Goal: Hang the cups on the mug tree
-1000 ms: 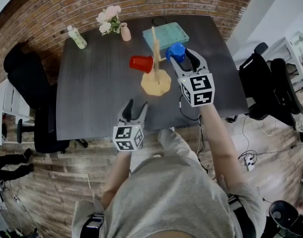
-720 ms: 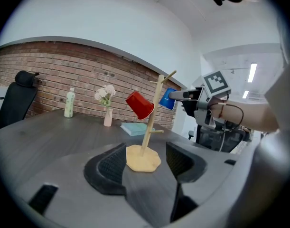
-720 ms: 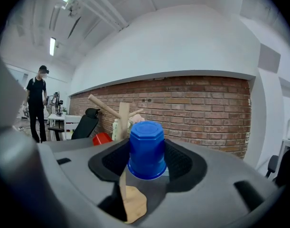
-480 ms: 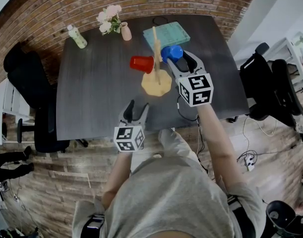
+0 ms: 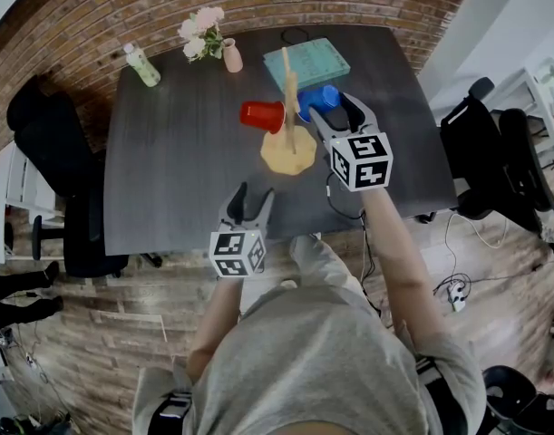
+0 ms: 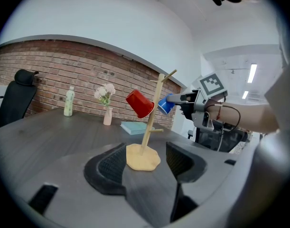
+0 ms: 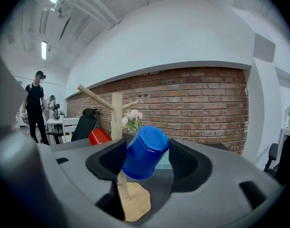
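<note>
The wooden mug tree (image 5: 290,120) stands on its tan base right of the table's middle. A red cup (image 5: 261,115) hangs on a left peg. The blue cup (image 5: 319,101) sits tilted against the pole on the right side, between the jaws of my right gripper (image 5: 334,109). In the right gripper view the blue cup (image 7: 145,152) hangs with a gap to the right pad, and the jaws are opening. My left gripper (image 5: 249,194) rests open and empty near the table's front edge, pointed at the tree (image 6: 151,122).
A teal book (image 5: 304,63), a pink vase of flowers (image 5: 229,58) and a green bottle (image 5: 141,67) stand along the far side of the dark table (image 5: 177,170). Office chairs stand at both ends. A person (image 7: 36,106) stands far off in the room.
My right gripper carried the blue cup left to the tree's pole and its jaws have widened. The left gripper has not moved.
</note>
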Available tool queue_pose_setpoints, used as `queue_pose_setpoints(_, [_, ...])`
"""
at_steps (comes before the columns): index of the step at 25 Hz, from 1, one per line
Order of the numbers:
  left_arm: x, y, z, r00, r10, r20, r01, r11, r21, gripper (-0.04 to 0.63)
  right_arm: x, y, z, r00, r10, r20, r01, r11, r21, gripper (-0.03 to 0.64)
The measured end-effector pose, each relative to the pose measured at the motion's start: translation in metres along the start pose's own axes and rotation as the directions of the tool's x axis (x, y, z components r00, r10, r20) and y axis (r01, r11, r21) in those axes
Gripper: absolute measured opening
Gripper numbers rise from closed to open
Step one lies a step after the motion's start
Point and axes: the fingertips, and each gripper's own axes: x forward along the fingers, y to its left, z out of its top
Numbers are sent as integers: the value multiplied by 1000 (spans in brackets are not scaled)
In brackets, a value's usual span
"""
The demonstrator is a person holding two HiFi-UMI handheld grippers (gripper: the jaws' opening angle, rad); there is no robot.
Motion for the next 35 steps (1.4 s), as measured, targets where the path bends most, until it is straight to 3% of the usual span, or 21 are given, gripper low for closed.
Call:
queue_pose_setpoints(9, [-16,-1,4,1000,-3,10,3,1000,4,257,-17,2,-4,999,-35,-9,35,999,12,279])
queue_pose_setpoints(17, [-43,-9,9,999,-9,35,9,1000,15,257,-60,35,-9,1000,-24,13,24,1000,-6,279])
queue_pose_setpoints(22, [-67,-16,14,998,-23,54,22,999,25,251,-96,70,-31,1000,16,-4,-16,999,30,210])
queue_pose_setpoints(35, [-128,-42,20,992,31,121,-36,999,37,73,-194,132,-64,999,46,17,-48,996,78,5])
